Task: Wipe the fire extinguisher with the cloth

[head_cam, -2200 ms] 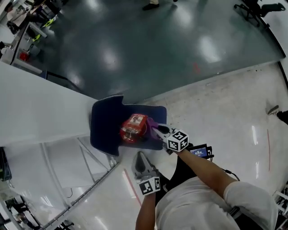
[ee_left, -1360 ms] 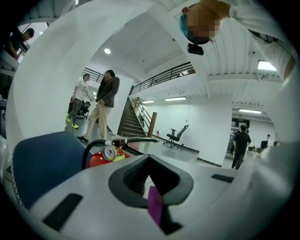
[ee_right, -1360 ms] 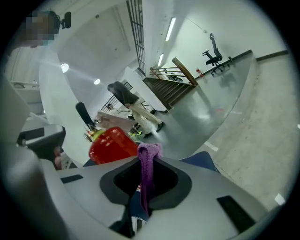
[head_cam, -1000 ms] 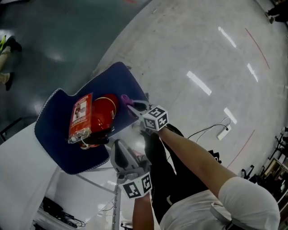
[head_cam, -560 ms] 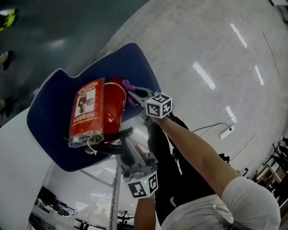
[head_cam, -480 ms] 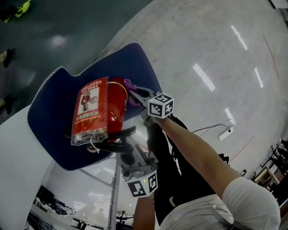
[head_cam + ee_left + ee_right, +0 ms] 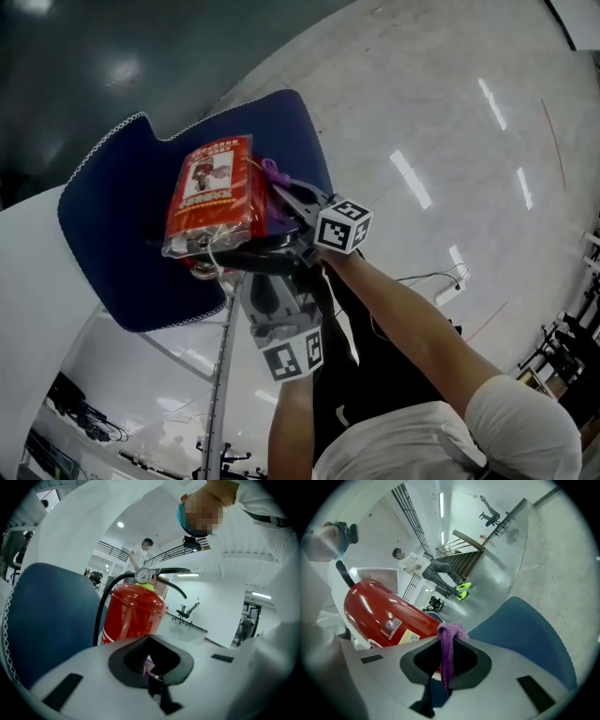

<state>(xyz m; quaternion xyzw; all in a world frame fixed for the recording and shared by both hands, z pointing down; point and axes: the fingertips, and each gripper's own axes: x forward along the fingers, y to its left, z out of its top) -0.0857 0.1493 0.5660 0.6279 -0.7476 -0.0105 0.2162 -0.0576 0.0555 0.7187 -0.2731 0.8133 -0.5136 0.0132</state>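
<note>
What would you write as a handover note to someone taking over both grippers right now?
Right gripper: shut on the cloth, held beside the extinguisher; whether they touch is unclear.
Left gripper: just below the extinguisher's valve end, aimed at it; open or shut can't be read.
Extinguisher: on the chair, valve end toward the person.
Done: cloth picked up and brought alongside. No wiped area shows.
Left: wipe the red body all round, probably steadying it with the left gripper.
</note>
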